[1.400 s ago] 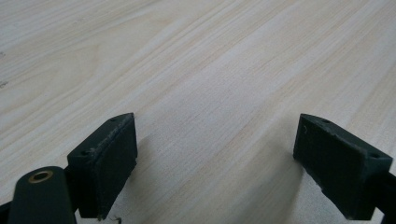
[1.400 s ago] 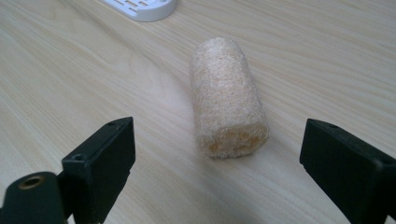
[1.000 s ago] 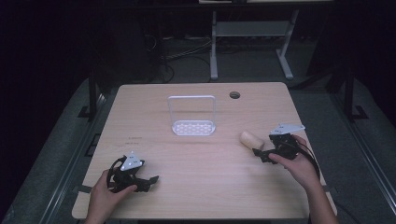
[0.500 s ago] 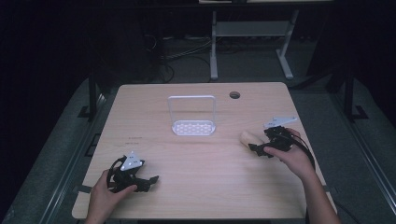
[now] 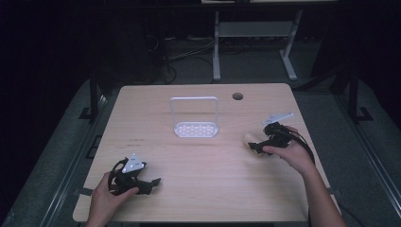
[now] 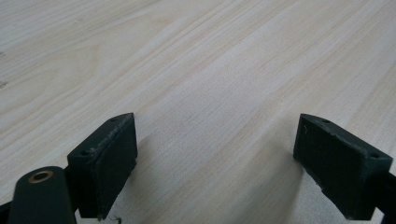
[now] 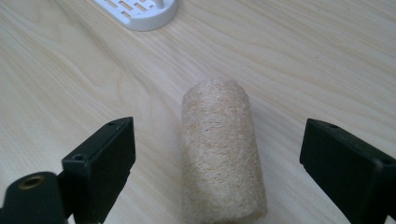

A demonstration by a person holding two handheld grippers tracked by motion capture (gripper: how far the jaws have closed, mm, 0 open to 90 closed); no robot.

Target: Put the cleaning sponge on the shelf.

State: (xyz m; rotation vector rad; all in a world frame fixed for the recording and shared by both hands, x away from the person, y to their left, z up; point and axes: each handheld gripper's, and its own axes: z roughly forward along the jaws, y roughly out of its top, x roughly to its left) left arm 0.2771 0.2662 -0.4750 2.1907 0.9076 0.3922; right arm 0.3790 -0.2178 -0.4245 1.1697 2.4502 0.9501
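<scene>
From the high view I see my right claw [image 5: 255, 146] reaching the loofah roll [image 5: 249, 138] on the bench [image 5: 198, 189] right of the white rack [image 5: 195, 128]; my left claw [image 6: 215, 163] gapes empty; in the right claw's view its jaws straddle the roll [image 7: 222, 154] without touching, which looks light, springy, best pinched mid-length.

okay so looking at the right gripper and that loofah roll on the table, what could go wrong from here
The right gripper is open, its jaws either side of the tan, fibrous loofah cylinder lying on the light wooden table. Being round, it may roll away if one jaw touches first. It looks soft, so a hard squeeze could crush it. The white plastic rack with a wire hoop stands nearby and could be knocked.
</scene>
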